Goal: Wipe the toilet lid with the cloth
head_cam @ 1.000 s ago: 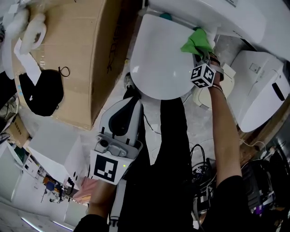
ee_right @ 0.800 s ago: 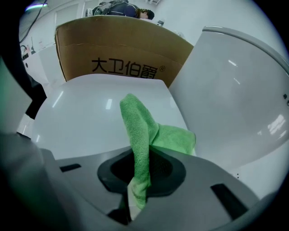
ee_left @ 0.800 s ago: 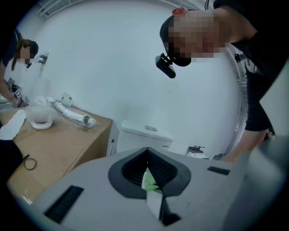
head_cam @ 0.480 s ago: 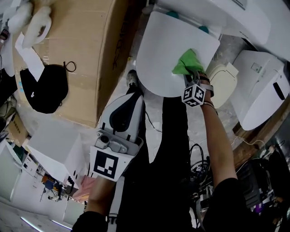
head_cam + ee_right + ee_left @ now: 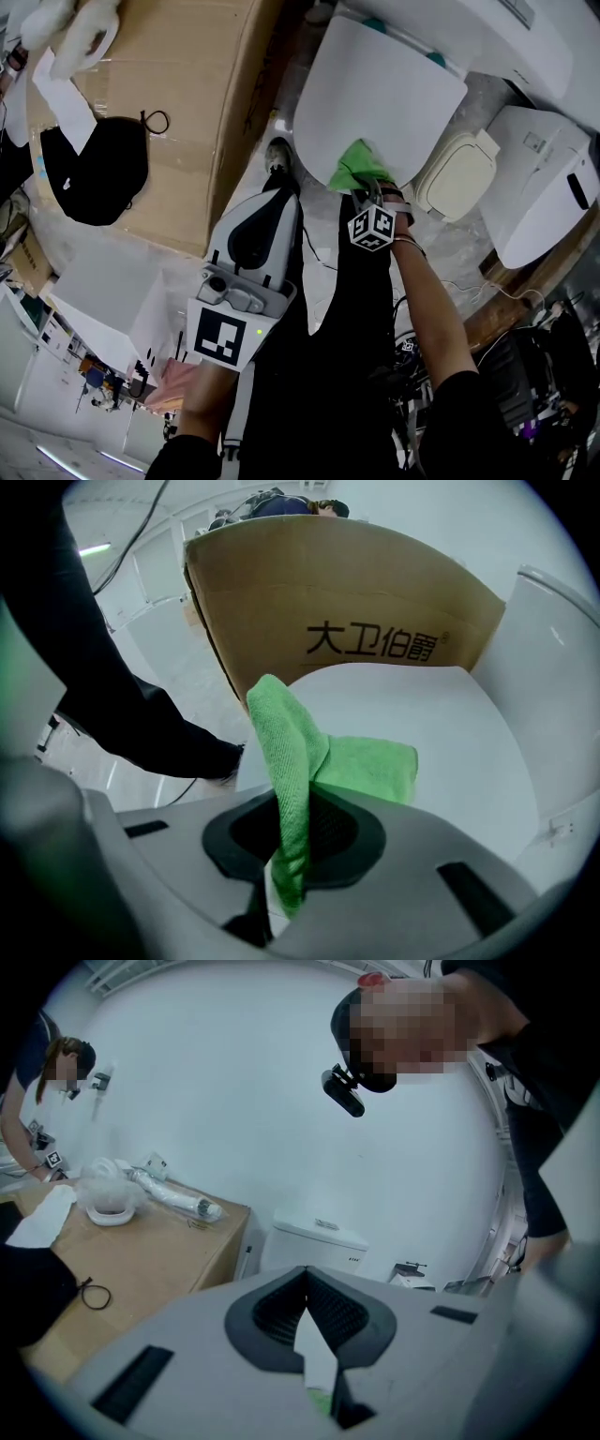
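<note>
The white toilet lid [image 5: 375,89] lies shut at the top of the head view. A green cloth [image 5: 356,166] rests on its near edge, and my right gripper [image 5: 366,192] is shut on it, with the marker cube just behind. In the right gripper view the cloth [image 5: 309,752] runs out of the right gripper [image 5: 295,832] and spreads flat on the lid [image 5: 450,761]. My left gripper [image 5: 272,202] hangs lower left, off the lid and over the person's dark trousers. In its own view the left gripper [image 5: 305,1283] is shut on nothing.
A big cardboard box [image 5: 169,122] stands left of the toilet, with a black bundle [image 5: 94,173] on top. The cistern [image 5: 487,37] is behind the lid. A beige seat [image 5: 457,178] and a white toilet unit [image 5: 544,187] lie to the right. Cables [image 5: 412,328] trail on the floor.
My right gripper has dragged the cloth from the lid's far right corner across to its near edge. The left gripper has stayed where it was.
</note>
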Motion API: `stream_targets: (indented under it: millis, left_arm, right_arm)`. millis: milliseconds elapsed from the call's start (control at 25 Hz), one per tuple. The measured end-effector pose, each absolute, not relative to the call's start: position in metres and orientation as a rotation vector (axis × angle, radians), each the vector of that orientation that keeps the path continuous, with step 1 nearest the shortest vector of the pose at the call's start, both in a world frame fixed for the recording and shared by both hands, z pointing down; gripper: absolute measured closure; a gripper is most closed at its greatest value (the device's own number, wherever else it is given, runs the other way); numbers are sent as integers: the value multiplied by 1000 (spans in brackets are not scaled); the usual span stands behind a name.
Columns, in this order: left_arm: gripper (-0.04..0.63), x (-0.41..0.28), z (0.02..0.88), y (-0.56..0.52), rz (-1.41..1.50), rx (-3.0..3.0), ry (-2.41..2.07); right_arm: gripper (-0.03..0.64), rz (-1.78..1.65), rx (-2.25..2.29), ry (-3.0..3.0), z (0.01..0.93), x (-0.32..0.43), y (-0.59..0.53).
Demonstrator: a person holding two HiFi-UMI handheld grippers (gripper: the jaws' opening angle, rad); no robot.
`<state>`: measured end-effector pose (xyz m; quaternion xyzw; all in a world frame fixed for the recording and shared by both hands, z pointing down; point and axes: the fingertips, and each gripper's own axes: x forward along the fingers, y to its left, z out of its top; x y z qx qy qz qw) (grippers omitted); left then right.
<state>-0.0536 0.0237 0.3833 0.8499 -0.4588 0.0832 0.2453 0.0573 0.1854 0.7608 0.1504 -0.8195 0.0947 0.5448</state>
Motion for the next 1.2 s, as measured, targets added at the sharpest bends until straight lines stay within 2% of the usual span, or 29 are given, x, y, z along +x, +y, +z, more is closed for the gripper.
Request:
stream_targets:
  millis: [480, 680, 960, 1080, 1200]
  left_arm:
    - [594, -61, 382, 17, 205, 2292, -1303]
    - [594, -57, 383, 9, 200, 2295, -1304]
    - [594, -47, 382, 2, 194, 2297, -1299]
    - [594, -47, 383, -2, 195, 2289, -1305]
    - [594, -48, 385, -4, 200, 2281, -1310]
  right_arm:
    - [566, 458, 31, -2041, 745, 19, 233]
    - [566, 363, 428, -2233, 681, 29, 129]
    - [566, 2, 1010, -2083, 619, 125, -66]
    - [566, -110, 1113, -1950, 620, 158, -125]
    - [566, -43, 1058, -1868, 664, 176, -142]
